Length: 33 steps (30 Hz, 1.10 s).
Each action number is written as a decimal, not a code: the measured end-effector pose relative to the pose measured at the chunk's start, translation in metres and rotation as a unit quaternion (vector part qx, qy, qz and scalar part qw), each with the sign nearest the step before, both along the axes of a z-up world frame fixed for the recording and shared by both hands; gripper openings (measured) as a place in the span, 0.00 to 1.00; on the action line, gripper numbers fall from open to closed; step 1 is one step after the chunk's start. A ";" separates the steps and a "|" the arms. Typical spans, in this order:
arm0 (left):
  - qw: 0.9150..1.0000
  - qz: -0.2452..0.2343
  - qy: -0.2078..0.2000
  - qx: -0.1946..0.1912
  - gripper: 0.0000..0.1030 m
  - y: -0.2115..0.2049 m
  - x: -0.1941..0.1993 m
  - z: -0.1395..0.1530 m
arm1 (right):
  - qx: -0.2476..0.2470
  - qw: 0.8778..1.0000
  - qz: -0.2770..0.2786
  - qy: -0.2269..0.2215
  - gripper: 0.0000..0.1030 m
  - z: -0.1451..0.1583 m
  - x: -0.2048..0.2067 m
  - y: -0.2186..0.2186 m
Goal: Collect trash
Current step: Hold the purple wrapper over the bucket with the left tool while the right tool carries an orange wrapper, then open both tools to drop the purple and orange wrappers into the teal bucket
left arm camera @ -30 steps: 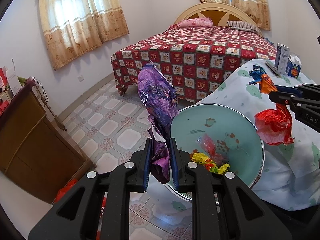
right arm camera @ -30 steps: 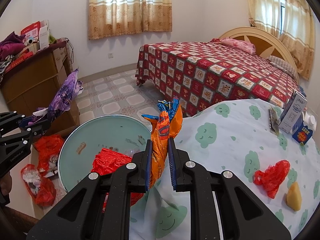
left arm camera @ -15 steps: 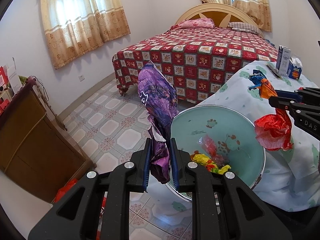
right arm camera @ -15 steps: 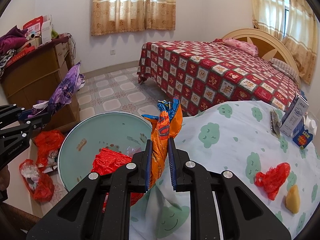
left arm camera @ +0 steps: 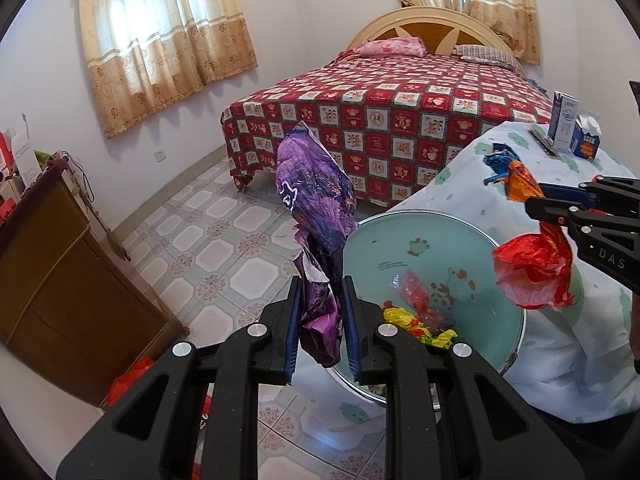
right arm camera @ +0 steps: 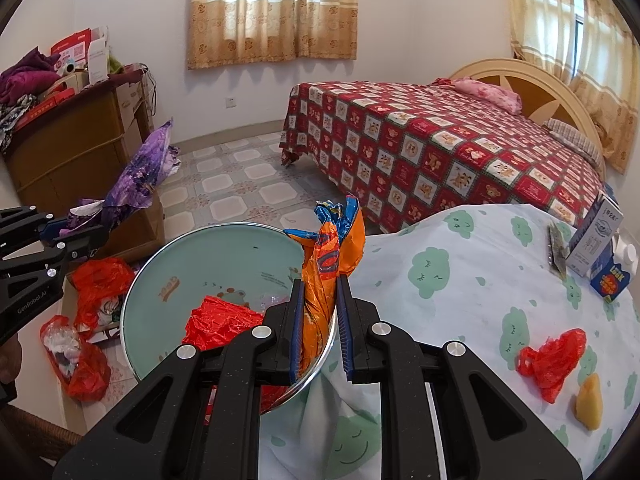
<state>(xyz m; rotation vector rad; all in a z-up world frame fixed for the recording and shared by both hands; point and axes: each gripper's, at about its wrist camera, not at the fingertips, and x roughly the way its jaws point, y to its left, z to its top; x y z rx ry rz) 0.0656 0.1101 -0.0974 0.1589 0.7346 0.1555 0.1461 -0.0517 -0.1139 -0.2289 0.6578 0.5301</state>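
Purple foil wrapper (left arm camera: 316, 216), light and crinkly, hangs between my left gripper (left arm camera: 320, 334) as its jaws ease apart over the basin (left arm camera: 516, 344); my right gripper (right arm camera: 318, 336) pinches the orange wrapper (right arm camera: 328, 264) mid-length.

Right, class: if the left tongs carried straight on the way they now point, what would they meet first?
Probably the floor tiles left of the basin. The left tongs are opening around the purple wrapper, pointing down past the basin's rim; depth is uncertain.
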 end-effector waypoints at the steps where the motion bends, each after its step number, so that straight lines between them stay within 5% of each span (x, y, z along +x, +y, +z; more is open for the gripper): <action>1: 1.000 -0.004 0.001 -0.002 0.25 -0.001 0.000 0.000 | 0.004 1.000 0.006 0.001 0.18 0.000 -0.001 0.001; 4: 1.000 -0.021 -0.002 -0.004 0.35 -0.009 -0.003 0.001 | 0.011 1.000 0.014 -0.001 0.47 -0.001 -0.002 0.002; 33: 0.998 -0.051 0.024 0.015 0.52 -0.035 0.000 -0.018 | 0.009 1.000 -0.025 -0.011 0.59 0.000 -0.004 -0.032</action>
